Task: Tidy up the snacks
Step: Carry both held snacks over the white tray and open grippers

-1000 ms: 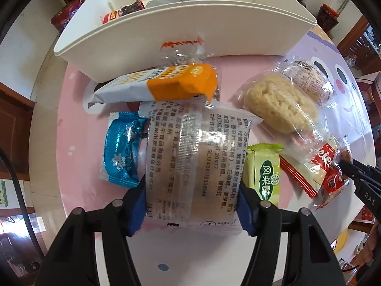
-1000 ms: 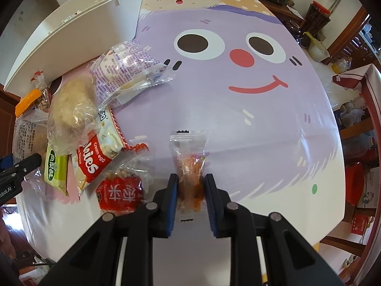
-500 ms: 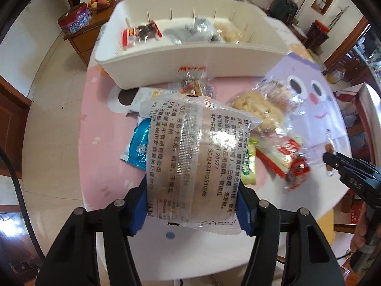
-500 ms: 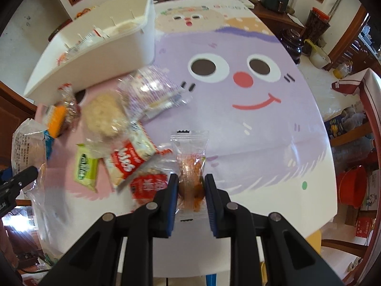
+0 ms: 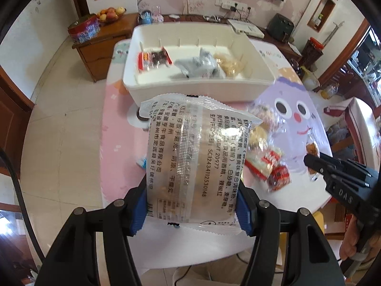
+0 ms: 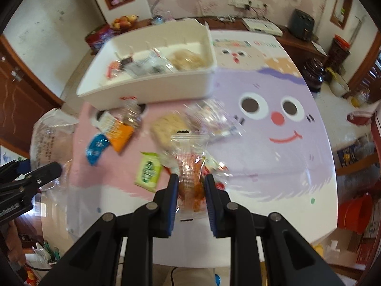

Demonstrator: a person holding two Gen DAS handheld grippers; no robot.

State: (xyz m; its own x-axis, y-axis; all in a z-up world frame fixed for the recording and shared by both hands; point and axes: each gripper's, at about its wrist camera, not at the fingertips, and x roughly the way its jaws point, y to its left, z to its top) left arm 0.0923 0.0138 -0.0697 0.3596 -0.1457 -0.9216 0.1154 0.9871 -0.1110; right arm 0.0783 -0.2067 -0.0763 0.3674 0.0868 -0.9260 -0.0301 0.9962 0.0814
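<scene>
My left gripper is shut on a large clear snack bag with printed text, held high above the table. My right gripper is shut on a small clear packet with orange contents, also lifted above the table. The right gripper shows in the left wrist view; the left one shows in the right wrist view. A white divided bin at the far side of the table holds a red-and-dark packet, a grey packet and a pale snack.
Loose snacks lie on the cartoon tablecloth in front of the bin: a green packet, a blue packet, an orange-ended packet, a pale round cake and red packets. A wooden cabinet stands behind.
Both grippers have risen well above the table with their packets. The table and bin now look smaller and farther, and the bin's inside is in view.
</scene>
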